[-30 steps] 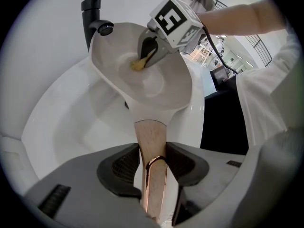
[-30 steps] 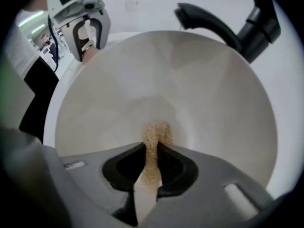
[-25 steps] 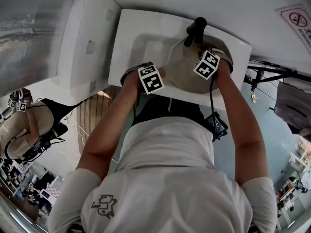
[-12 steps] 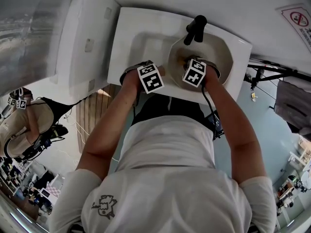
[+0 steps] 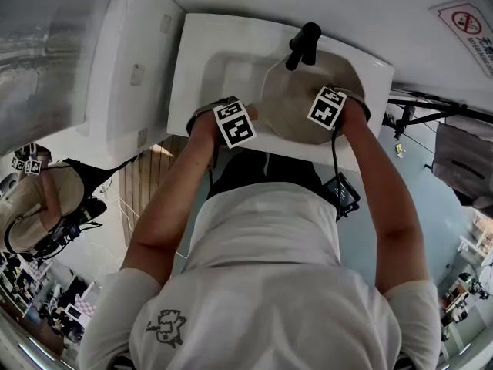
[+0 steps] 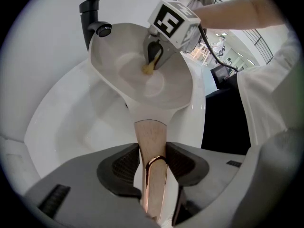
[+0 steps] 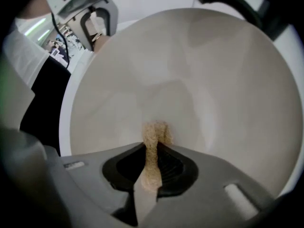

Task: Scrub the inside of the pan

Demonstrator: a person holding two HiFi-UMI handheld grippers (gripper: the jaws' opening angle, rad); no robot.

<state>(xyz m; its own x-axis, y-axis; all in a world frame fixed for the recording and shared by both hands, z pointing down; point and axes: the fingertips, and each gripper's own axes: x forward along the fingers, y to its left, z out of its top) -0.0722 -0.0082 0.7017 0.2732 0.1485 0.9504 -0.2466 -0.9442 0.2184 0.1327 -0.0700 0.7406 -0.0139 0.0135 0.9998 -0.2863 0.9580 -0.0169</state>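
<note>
- A glossy white ceramic sink (image 5: 223, 60) with a black lever tap (image 5: 302, 45) stands against a plain white wall.
- The round cream pan (image 6: 142, 75), smooth and matte inside, sits tilted in the basin with its rim just below the tap. Its pale wooden handle (image 6: 151, 134) carries a copper loop.
- The left gripper (image 6: 152, 160) is clamped on that wooden handle.
- The right gripper (image 7: 151, 163) pinches a coarse tan scrub pad (image 7: 154, 134), whose tip presses on the pan's inner wall.

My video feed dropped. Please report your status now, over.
Left gripper shut on pan handle. Right gripper shut on tan scrub pad, pad inside pan. Black faucet close over far rim.
</note>
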